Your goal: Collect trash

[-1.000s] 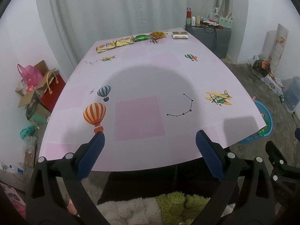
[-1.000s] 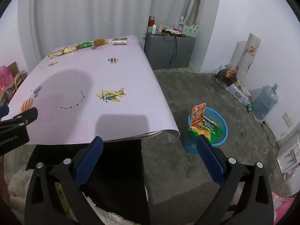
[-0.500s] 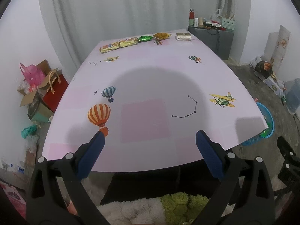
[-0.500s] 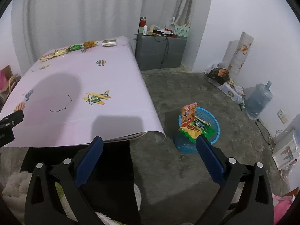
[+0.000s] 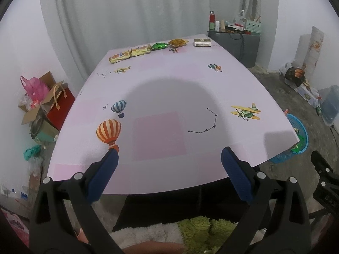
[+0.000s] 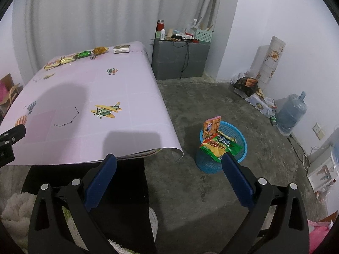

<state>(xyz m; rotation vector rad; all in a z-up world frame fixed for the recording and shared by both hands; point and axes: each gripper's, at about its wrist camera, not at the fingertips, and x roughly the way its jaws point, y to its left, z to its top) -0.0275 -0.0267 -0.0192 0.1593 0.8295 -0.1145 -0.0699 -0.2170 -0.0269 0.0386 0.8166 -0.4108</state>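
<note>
Left wrist view shows the left gripper (image 5: 168,165) with its blue-padded fingers (image 5: 235,173) spread wide and empty, above the near edge of the counter with pink cartoon-print cover (image 5: 169,80). Five pieces of trash lie in a row at its far edge: two yellow snack packets (image 5: 130,54), a green foil wrapper (image 5: 159,46), a golden-brown wrapper (image 5: 178,42) and a small flat white box (image 5: 202,42). The right gripper (image 6: 168,165) is equally wide open, holding nothing, over the grey concrete floor (image 6: 211,97). The round blue plastic basket (image 6: 239,148) beside the counter contains colourful snack bags (image 6: 218,144).
</note>
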